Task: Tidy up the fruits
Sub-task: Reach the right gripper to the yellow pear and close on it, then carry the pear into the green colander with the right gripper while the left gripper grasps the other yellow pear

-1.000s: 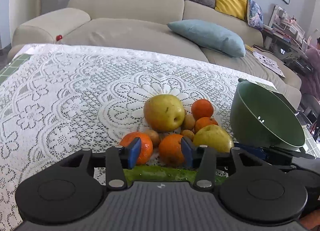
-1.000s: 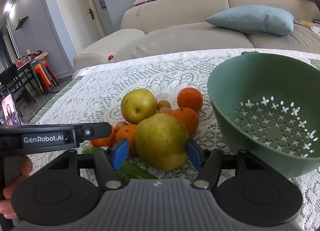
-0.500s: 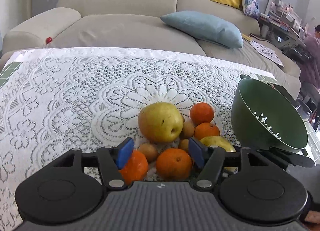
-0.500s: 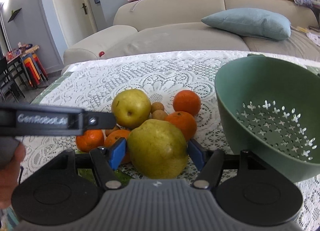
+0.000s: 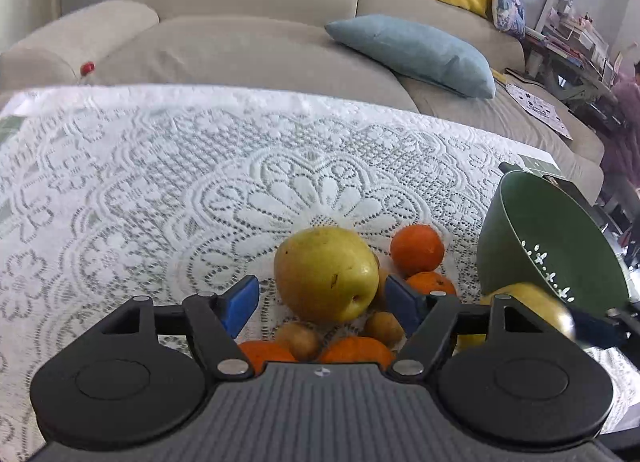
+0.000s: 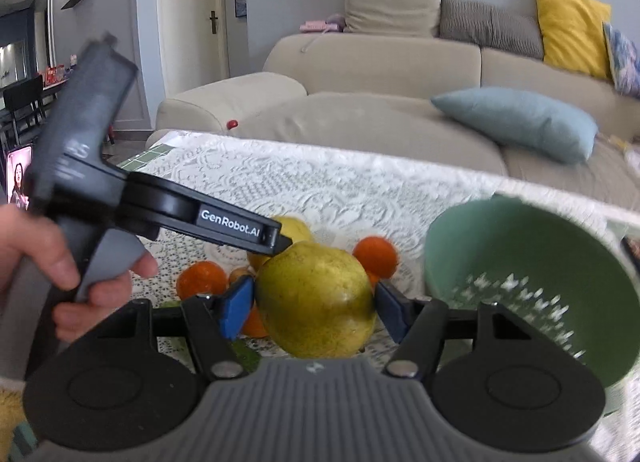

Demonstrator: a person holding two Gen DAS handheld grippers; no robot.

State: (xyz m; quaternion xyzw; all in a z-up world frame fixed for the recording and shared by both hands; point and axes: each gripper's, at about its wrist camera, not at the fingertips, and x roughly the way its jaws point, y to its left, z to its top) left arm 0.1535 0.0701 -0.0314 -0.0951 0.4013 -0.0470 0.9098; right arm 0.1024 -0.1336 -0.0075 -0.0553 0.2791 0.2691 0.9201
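- The right gripper (image 6: 314,312) is gripping a large yellow-green pear (image 6: 316,304): both blue pads are pressing on its sides, and it is sitting clear of the lace cloth, just left of the green colander (image 6: 532,294).
- The left gripper (image 5: 322,298) is standing wide apart and holding nothing; its jaws have just been opening, and they are now framing the second pear (image 5: 326,274), which is still lying on the desk (image 5: 120,182) without the pads touching it.
- Around that pear the remaining fruit is crowding close: oranges (image 5: 417,249) behind it and small brown fruits (image 5: 298,338) in front, some touching it.
- The colander is leaning on its side with its mouth turned toward the fruit, so it is probably not sitting steady.
- Risk for the right hand: the pear is round and smooth and is being pinched only at its widest part, so a quick tilt over the rim could be letting it slip and roll off the desk.
- Risk at the drop: a heavy pear landing against the leaning wall could be tipping or shoving the colander.
- Risk for the left hand: closing in such a tight cluster could be catching a small fruit beside the pear, or nudging the oranges so they roll away.
- The two grippers are working near each other, so crossing paths could be knocking the held pear loose.
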